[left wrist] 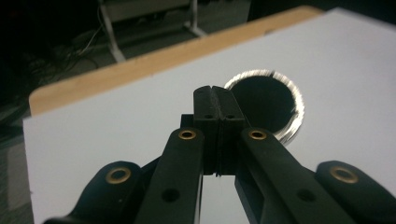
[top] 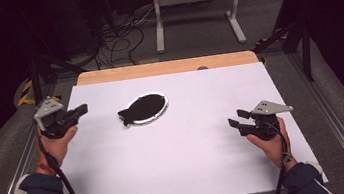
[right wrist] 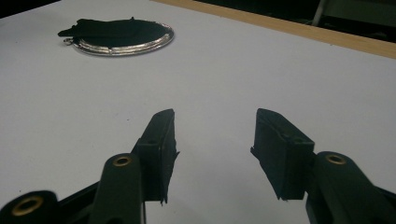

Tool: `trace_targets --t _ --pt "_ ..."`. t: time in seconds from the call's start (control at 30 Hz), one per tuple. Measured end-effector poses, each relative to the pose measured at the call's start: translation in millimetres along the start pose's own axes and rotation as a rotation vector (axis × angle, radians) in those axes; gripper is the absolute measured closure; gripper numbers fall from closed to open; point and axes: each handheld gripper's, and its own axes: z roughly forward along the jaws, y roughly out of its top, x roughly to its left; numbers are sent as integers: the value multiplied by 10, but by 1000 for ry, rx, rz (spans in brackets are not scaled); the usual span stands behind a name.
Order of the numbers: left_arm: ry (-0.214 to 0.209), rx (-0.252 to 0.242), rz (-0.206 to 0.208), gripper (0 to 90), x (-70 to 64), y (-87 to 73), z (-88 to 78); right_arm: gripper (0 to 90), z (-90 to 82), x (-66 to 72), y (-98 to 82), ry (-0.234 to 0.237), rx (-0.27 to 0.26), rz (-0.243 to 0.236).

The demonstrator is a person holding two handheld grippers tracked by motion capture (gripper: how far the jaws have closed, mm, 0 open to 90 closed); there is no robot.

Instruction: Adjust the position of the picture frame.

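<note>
Lying on the white table (top: 176, 147) toward its far edge is a silver-rimmed oval plate (top: 145, 108) (black cloth over it), with the left gripper (top: 81, 109) pinched together left of it and the right gripper (top: 236, 119) half-spread, empty, near-right.

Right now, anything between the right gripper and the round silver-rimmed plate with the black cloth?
Nothing: bare white table between right gripper and plate, seen in the right gripper view.
</note>
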Motion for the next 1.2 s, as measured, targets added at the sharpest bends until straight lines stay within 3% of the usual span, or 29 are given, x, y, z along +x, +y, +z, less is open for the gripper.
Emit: trace_targets --t 0.1,0.33,0.53,0.63,0.87,0.97,1.2 --pt "10 40 44 891 26 106 83 479 29 13 25 6 3 -5" --pt "-52 169 75 899 42 55 661 487 96 10 19 15 25 -17" --pt "-76 228 111 900 -6 22 1088 493 147 -45 13 16 36 -2" --pt "-97 239 96 900 -9 39 1218 492 154 -59 30 15 30 8" --pt "-115 289 124 900 -89 120 1557 478 262 -37 69 20 47 18" --pt "-117 337 122 900 -110 70 1743 471 287 -1 66 24 54 18" --pt "-109 426 118 899 -152 -105 1998 453 265 15 -3 27 78 8"
